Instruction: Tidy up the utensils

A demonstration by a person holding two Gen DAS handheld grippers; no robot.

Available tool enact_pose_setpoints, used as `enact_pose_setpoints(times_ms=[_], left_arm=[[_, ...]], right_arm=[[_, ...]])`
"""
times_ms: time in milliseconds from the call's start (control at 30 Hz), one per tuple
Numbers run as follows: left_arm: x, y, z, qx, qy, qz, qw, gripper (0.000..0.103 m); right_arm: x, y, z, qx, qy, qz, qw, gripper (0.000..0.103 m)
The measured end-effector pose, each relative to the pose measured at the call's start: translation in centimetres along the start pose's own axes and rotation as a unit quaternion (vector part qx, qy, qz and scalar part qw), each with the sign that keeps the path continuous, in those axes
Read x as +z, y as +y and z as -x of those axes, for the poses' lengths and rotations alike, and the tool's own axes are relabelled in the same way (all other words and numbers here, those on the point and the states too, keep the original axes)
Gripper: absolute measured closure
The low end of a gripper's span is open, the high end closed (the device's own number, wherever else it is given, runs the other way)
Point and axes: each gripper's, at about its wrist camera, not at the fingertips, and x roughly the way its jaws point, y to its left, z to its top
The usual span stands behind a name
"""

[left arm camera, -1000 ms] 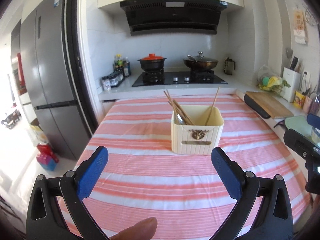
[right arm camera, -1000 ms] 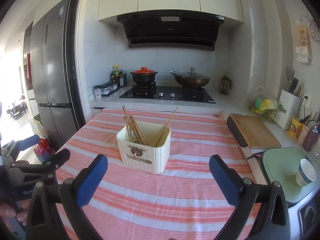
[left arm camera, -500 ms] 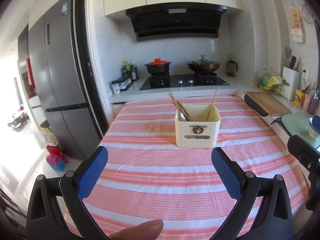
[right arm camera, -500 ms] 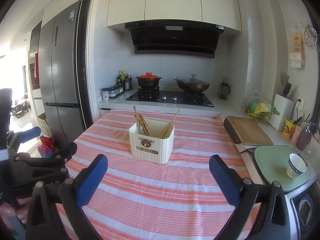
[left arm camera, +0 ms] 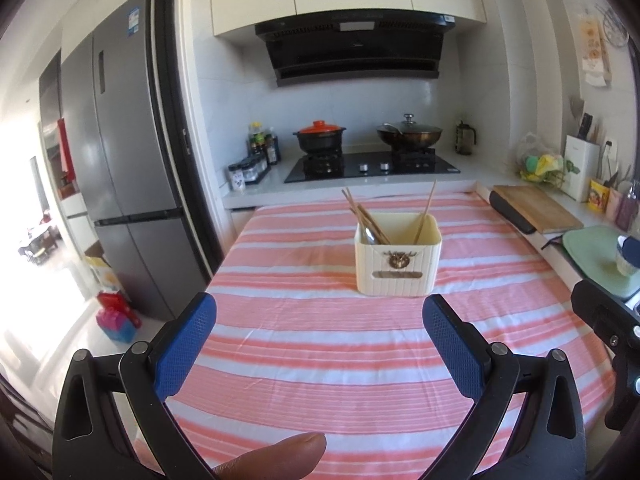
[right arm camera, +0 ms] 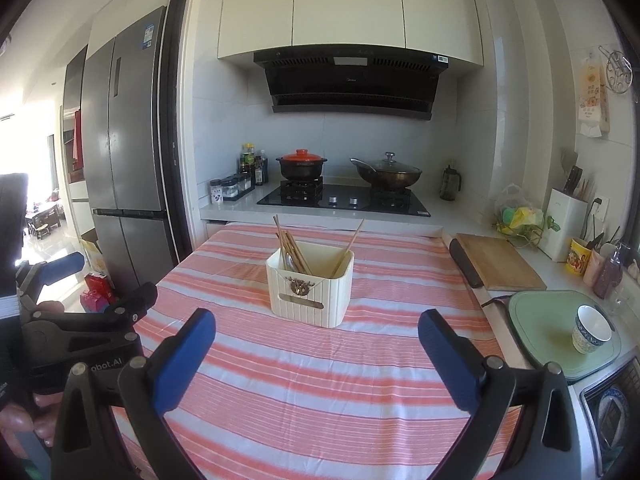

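on the desk draped in a pink-and-white striped cloth [left arm camera: 320, 344], a cream ribbed plastic utensil box [left arm camera: 398, 258] stands alone near the middle, upright, with a bundle of brown wooden chopsticks [left arm camera: 366, 220] leaning in its left corner beside what looks like a metal spoon, and one single chopstick [left arm camera: 426, 212] tilted at the right. the left tool [left arm camera: 320, 320] hangs well short of the box, blue pads spread wide, gripping nothing; the right tool [right arm camera: 316, 334] is likewise spread wide and empty. no loose utensils lie on the cloth, so the sorting looks finished or nearly so. if anything remains, i judge it is gathering the stray chopstick to the bundle, which calls for reaching forward and pinching it by its upper end above the rim.
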Motion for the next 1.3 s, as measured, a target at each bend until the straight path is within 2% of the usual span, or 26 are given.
enact_pose_setpoints(times_ms=[1300], left_arm=[[0.0, 0.9, -0.7, 0.001, 0.011, 0.007, 0.9999, 0.0]], right_arm=[[-0.1, 1.2, -0.2, 0.01, 0.012, 0.008, 1.0, 0.0]])
